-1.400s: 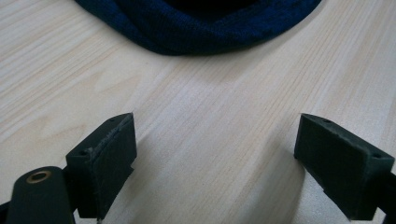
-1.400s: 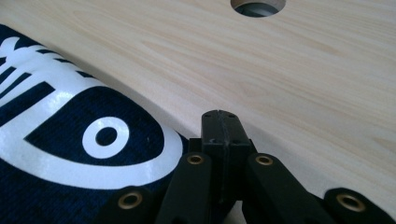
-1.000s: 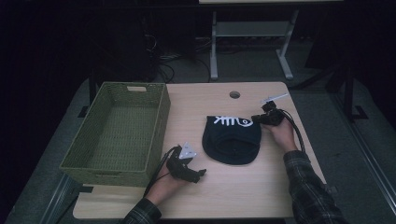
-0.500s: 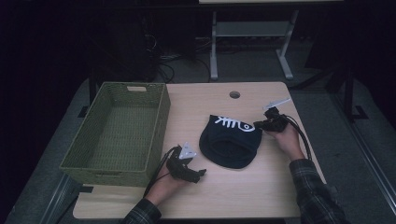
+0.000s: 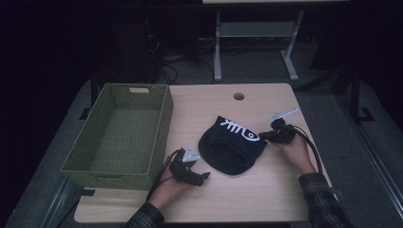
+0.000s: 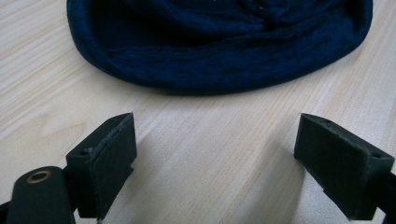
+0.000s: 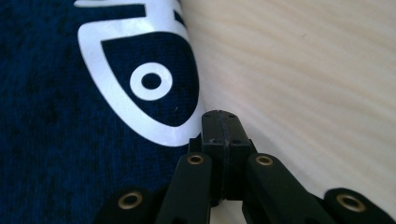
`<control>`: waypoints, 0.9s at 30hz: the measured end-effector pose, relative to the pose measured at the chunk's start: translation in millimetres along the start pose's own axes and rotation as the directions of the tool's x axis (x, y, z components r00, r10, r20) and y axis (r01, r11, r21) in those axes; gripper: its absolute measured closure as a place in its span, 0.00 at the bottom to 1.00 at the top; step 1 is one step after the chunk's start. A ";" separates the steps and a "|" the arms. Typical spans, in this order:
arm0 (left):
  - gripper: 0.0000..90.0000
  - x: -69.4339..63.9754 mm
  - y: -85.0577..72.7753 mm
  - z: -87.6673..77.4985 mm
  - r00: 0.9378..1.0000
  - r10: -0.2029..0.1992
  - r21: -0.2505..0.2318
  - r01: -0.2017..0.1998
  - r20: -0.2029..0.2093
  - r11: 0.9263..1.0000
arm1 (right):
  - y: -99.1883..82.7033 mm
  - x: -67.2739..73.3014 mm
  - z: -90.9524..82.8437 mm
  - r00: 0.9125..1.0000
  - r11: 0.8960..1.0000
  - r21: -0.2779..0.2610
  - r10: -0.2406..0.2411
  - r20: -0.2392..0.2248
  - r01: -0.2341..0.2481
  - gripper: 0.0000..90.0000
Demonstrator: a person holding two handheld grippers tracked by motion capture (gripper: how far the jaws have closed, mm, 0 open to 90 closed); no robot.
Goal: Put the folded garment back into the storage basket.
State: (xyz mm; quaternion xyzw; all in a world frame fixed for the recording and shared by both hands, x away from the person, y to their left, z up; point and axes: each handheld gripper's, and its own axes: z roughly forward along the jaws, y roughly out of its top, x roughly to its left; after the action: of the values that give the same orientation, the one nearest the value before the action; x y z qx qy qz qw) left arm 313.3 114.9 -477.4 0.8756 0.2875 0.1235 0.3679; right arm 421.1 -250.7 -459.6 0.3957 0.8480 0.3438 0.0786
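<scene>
A dark blue knit beanie (image 5: pixel 233 152) with a white fish-skeleton print lies flat on the wooden table (image 5: pixel 266 190). My right gripper (image 5: pixel 263 137) is at the beanie's right edge, beside the fish's eye. In the right gripper view the jaws (image 7: pixel 219 126) are pressed together where the beanie's edge (image 7: pixel 56 116) runs in between them. My left gripper (image 5: pixel 202 166) rests on the table at the beanie's lower left. Its jaws (image 6: pixel 215 158) stand wide open over bare wood, a short way from the beanie's rim (image 6: pixel 219 46).
An empty green woven basket (image 5: pixel 161 118) stands along the table's left side, close to my left hand. A round cable hole (image 5: pixel 238 96) is near the far edge. Beyond the table are a dark floor, cables and a metal stand (image 5: pixel 256 33).
My right hand has drawn back toward the near edge, and the beanie's right side has shifted and spread with it. The left hand has stayed where it was.
</scene>
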 end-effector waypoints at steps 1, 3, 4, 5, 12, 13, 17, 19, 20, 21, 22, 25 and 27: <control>0.13 0.0 0.0 0.0 1.000 0.000 0.000 0.000 0.000 1.000 | -1.7 1.1 -0.9 1.000 1.000 0.002 0.000 -0.003 0.000 1.00; 0.13 0.0 0.0 0.0 1.000 0.000 0.000 0.000 0.000 1.000 | -5.6 5.3 -3.0 1.000 1.000 -0.008 -0.007 -0.003 0.007 1.00; 0.13 0.0 0.0 0.0 1.000 0.000 0.000 0.000 0.000 1.000 | -5.6 5.3 -3.0 1.000 1.000 -0.008 -0.007 -0.003 0.007 1.00; 0.13 0.0 -0.2 0.3 1.000 0.000 -0.004 0.000 -0.001 1.000 | -7.7 7.1 -3.6 1.000 1.000 -0.011 -0.010 -0.007 0.010 1.00; 0.13 -0.6 -0.5 0.1 1.000 -0.006 -0.004 0.006 0.001 1.000 | -22.0 22.7 -8.6 0.999 0.999 -0.026 -0.034 -0.042 0.033 1.00; 0.13 -0.7 -0.5 0.2 1.000 -0.007 -0.004 0.007 0.001 1.000 | -22.0 22.7 -8.6 0.999 0.999 -0.026 -0.034 -0.042 0.033 1.00; 0.13 0.0 -0.3 -0.2 1.000 0.001 0.002 -0.001 0.001 1.000 | -28.1 28.9 -14.8 0.999 0.999 -0.052 -0.010 -0.032 0.009 1.00; 0.13 0.0 -0.3 -0.2 1.000 0.002 0.003 -0.002 0.001 1.000 | -29.5 31.4 -20.0 1.000 0.996 -0.084 -0.009 -0.019 0.008 1.00; 0.13 0.1 -0.3 -0.3 1.000 0.003 0.003 -0.003 0.002 1.000 | -30.6 32.8 -22.6 1.000 0.996 -0.091 -0.002 -0.017 0.000 1.00; 0.13 0.1 -0.3 -0.3 1.000 0.003 0.003 -0.003 0.002 1.000 | -30.6 32.8 -22.6 1.000 0.996 -0.091 -0.002 -0.017 0.000 1.00; 0.13 0.2 -0.2 -0.3 1.000 0.003 0.004 -0.003 0.003 1.000 | -34.0 34.6 -27.0 1.000 0.995 -0.102 0.015 -0.004 -0.015 0.96; 0.14 0.4 1.0 -0.2 1.000 0.002 0.013 -0.002 0.004 1.000 | -36.7 38.0 -31.7 0.999 0.995 -0.095 0.033 0.013 -0.032 0.91; 0.15 -0.3 3.6 -1.2 1.000 0.003 0.038 -0.003 0.002 0.999 | -41.1 43.4 -38.5 0.998 0.991 -0.129 0.045 0.050 -0.038 0.77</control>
State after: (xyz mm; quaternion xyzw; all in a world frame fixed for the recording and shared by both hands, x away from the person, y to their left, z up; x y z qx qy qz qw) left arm 314.0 113.4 -474.0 0.8830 0.2881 0.1177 0.3513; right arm 350.8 -257.8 -451.2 0.4165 0.8134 0.3883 0.1188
